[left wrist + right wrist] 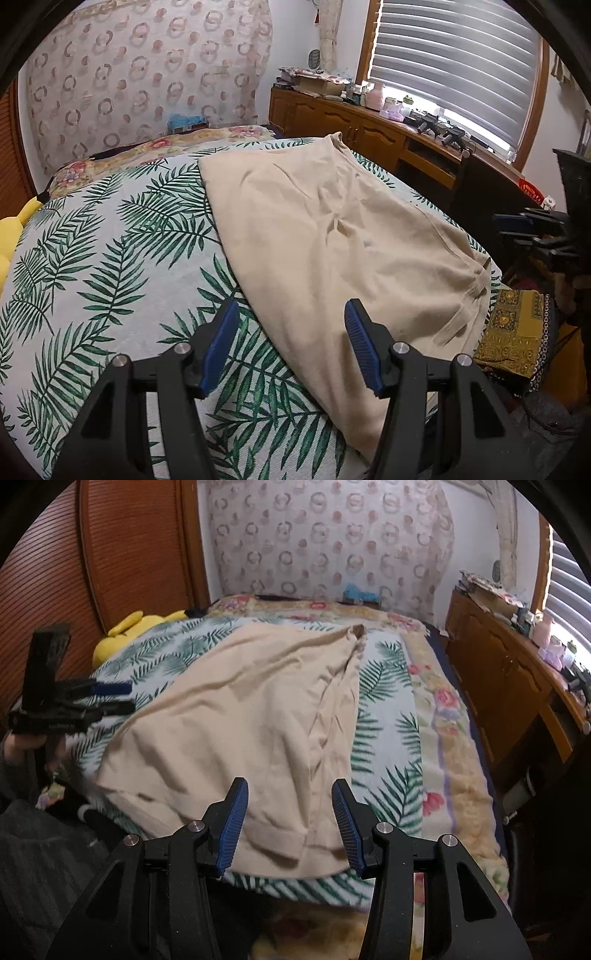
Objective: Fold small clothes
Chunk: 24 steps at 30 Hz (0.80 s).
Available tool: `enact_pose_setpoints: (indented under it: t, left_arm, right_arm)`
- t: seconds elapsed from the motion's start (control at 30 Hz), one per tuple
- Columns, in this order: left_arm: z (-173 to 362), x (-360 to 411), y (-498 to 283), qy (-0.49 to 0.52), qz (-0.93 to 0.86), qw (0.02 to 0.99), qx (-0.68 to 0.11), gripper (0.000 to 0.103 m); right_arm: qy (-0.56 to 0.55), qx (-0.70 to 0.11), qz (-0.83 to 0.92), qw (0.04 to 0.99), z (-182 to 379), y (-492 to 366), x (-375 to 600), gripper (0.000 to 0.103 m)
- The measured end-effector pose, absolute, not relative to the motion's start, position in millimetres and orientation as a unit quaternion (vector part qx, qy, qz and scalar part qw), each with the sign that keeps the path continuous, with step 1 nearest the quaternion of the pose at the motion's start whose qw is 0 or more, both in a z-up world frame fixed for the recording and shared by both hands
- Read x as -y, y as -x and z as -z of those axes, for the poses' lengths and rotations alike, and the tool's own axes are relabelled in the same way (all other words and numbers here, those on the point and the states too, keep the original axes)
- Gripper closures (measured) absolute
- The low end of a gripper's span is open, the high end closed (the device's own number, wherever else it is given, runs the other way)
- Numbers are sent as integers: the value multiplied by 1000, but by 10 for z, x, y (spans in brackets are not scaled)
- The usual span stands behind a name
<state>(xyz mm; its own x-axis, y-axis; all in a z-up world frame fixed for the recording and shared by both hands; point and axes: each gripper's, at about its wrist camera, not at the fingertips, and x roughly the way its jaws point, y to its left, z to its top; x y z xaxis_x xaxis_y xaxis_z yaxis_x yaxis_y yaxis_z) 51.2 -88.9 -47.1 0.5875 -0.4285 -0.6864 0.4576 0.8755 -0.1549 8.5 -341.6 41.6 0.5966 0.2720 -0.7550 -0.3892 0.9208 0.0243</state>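
A soft beige knit garment (236,716), creased and ribbed at its hem, lies flat on a palm-leaf-print bedspread (110,236). The left gripper (291,317) and right gripper (286,794), both with ridged blue pads, hover above it with jaws apart, holding nothing.

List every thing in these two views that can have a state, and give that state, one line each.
Beige knit garment: spread on the bed, partly folded, wrinkled, held by neither tool.
Left tool: open, empty, above the garment's edge.
Right tool: open, empty, over the garment's hem.
Palm-leaf print bedcover: laid flat under the garment.
White slatted window blind: lowered, slats letting light through.
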Motion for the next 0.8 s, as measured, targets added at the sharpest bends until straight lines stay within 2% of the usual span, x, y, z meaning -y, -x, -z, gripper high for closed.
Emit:
enact_pose_setpoints:
  t: [0.27, 0.33, 0.4, 0.47, 0.67, 0.8]
  left_arm:
    - [526, 904, -511, -21, 252, 886, -389, 45]
    - [543, 897, -510, -19, 253, 884, -392, 45]
    - [559, 898, -510, -18, 253, 883, -395, 45]
    - [563, 906, -503, -19, 254, 882, -396, 45]
    - [559, 926, -473, -23, 259, 880, -398, 45]
    - [579, 943, -451, -26, 263, 876, -405, 45]
  right_arm:
    - [52, -438, -171, 881, 49, -501, 3366, 56]
    - [39, -448, -165, 878, 138, -557, 3427, 65]
    - [23, -451, -177, 874, 163, -559, 3476, 92]
    - [15, -443, -203, 873, 114, -508, 3476, 101]
    - [36, -412, -182, 892, -252, -268, 3652, 103]
    - [38, -436, -153, 886, -168, -282, 3761, 103]
